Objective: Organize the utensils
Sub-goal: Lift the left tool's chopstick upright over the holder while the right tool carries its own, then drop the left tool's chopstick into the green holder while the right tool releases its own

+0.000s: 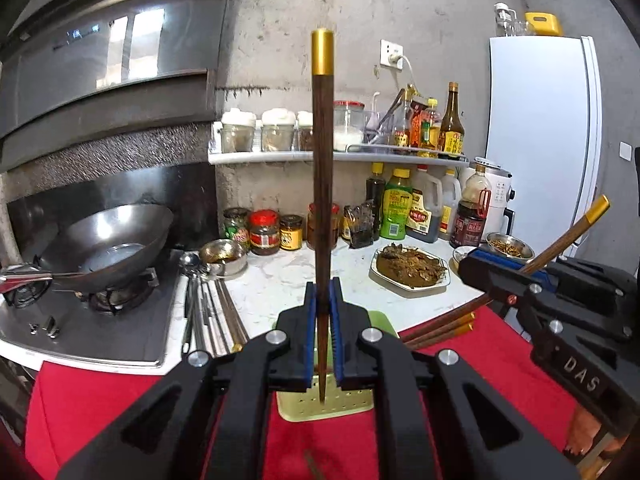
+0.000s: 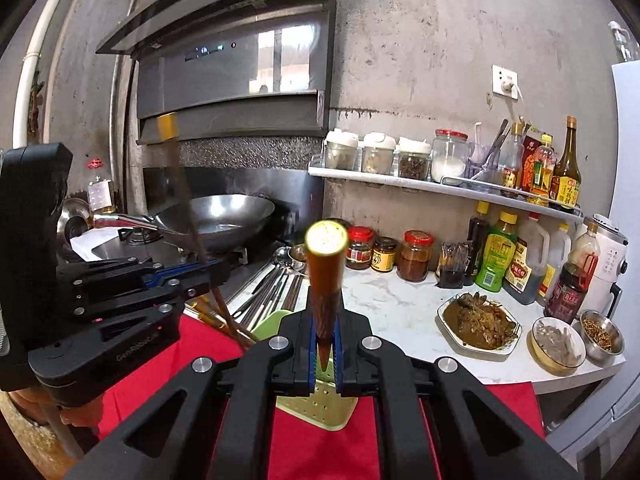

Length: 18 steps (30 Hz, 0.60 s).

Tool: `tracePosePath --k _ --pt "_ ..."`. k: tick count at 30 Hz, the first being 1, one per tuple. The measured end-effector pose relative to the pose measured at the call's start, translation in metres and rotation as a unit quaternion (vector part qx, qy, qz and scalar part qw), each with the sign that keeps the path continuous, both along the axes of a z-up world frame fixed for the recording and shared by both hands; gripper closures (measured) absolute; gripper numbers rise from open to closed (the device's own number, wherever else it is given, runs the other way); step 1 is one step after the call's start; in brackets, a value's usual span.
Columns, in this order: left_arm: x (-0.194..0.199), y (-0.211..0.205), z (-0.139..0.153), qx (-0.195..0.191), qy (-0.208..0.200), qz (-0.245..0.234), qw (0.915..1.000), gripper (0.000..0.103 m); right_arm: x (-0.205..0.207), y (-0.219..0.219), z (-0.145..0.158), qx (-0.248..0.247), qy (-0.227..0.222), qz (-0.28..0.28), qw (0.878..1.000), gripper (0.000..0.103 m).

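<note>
In the left wrist view my left gripper [image 1: 323, 296] is shut on a dark wooden chopstick [image 1: 322, 160] with a gold cap, held upright. My right gripper [image 1: 492, 268] comes in from the right, shut on a second gold-capped chopstick [image 1: 576, 228] that slants up to the right. In the right wrist view that chopstick [image 2: 326, 272] points toward the camera between the shut right gripper [image 2: 325, 320]. The left gripper [image 2: 212, 270] is at the left with its chopstick [image 2: 180, 184] blurred. Below both lies a pale green perforated utensil holder [image 1: 344, 400] [image 2: 320, 404] on a red cloth [image 1: 480, 356].
More wooden chopsticks [image 1: 440, 324] lie on the red cloth. Metal spoons and chopsticks [image 1: 208, 308] lie beside the stove with its wok [image 1: 108, 240]. Jars, sauce bottles [image 1: 396, 208], a plate of food [image 1: 412, 268] and small bowls [image 2: 556, 344] crowd the white counter. A fridge [image 1: 544, 128] stands at the right.
</note>
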<state>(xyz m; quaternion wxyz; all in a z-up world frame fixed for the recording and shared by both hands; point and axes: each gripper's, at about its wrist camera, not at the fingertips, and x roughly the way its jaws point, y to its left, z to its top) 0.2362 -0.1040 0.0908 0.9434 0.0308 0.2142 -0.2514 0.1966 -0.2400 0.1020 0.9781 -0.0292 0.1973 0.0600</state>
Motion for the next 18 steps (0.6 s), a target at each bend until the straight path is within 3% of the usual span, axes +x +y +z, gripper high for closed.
tracePosePath --k 4,9,12,18 --pt "0.002 0.002 0.001 -0.016 -0.003 -0.005 0.9999 0.097 0.007 -0.005 -0.005 0.005 0.004 0.0 1.0 0.096" --pt "-0.014 0.003 0.037 -0.046 -0.07 -0.01 0.9964 0.097 0.009 -0.01 0.0 0.006 -0.007 -0.006 1.0 0.096" --pt "-0.003 -0.006 0.044 -0.036 -0.113 0.027 0.9926 0.097 0.013 -0.012 -0.002 0.01 -0.005 -0.008 1.0 0.096" --pt "0.039 -0.013 0.014 -0.052 -0.057 0.024 0.9967 0.097 0.017 -0.01 -0.012 0.005 0.002 -0.007 1.0 0.096"
